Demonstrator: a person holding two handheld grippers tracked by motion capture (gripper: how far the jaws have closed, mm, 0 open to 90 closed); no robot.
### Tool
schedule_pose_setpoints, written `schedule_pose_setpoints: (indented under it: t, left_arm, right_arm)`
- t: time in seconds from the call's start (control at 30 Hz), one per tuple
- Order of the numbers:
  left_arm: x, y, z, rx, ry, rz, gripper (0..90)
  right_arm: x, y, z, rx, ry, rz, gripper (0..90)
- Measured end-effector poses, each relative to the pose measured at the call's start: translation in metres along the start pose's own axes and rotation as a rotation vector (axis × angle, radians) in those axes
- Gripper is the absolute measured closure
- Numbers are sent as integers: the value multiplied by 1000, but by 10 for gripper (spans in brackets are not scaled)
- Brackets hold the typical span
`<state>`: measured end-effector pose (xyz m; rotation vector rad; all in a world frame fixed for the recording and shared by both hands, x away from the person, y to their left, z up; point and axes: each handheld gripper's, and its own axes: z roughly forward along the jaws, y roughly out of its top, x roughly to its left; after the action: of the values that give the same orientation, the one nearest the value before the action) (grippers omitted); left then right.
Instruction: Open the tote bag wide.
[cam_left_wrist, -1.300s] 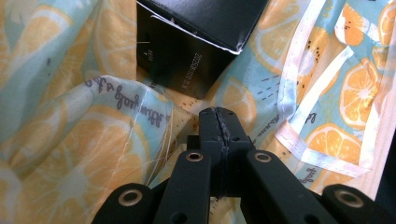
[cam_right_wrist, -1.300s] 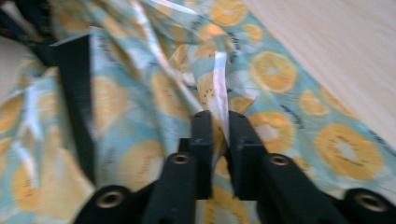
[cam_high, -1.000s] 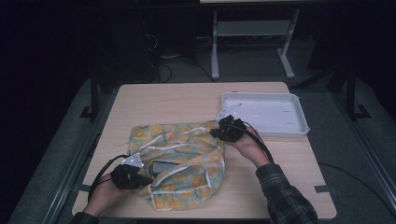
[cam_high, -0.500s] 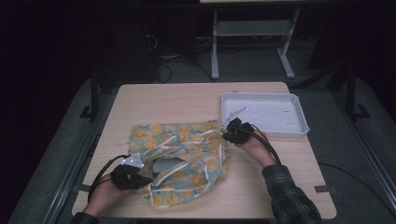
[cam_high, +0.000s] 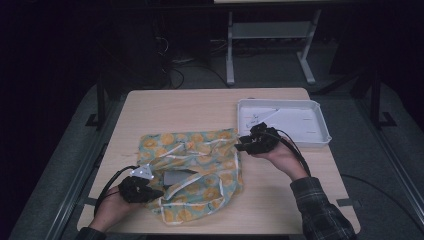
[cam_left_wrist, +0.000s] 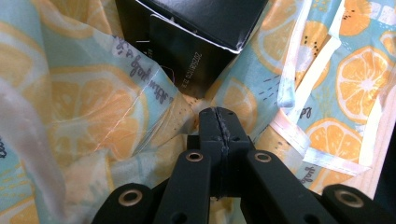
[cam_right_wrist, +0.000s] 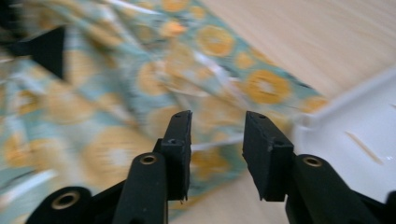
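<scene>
Bagging step: left gripper (cam_left_wrist: 218, 122) pinches the citrus-print bag (cam_high: 200, 165) near the table's (cam_high: 180, 107) front-left corner, black box (cam_left_wrist: 196, 42) inside. Right gripper (cam_right_wrist: 217, 140), jaws just opening with nothing between them, has let go beside the white tray (cam_high: 320, 127); next it likely needs a fresh hold on the bag's edge

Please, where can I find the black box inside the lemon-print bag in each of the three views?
High view: black box low and left of centre, in the bag's opening.
Left gripper view: black box at top centre, above the shut tongs.
Right gripper view: dark corner at upper left, probably it.
Shared landmark: lemon-print bag.
</scene>
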<state>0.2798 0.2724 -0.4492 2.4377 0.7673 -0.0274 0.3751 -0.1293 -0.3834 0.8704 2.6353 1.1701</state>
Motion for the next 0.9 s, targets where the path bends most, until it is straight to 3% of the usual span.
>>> schedule_pose_setpoints:
  t: [0.27, 0.47, 0.53, 0.63, 0.8, 0.9]
  left_arm:
    - [0, 0, 0, -1, -2, -2, 895]
    - [0, 0, 0, -3, -3, -4, 895]
    - [0, 0, 0, -3, -3, -4, 895]
    - [0, 0, 0, -3, -3, -4, 895]
    - [0, 0, 0, -4, -3, -3, 895]
    - [-1, 0, 0, -1, 5, 16, 895]
  right_arm:
    - [41, 9, 11, 18, 172, -134, 523]
    - [61, 11, 30, 60, 247, -206, 452]
    - [64, 10, 35, 75, 240, -234, 450]
    - [66, 8, 40, 97, 208, -257, 555]
    - [63, 7, 40, 106, 218, -262, 849]
    - [64, 5, 37, 104, 221, -263, 893]
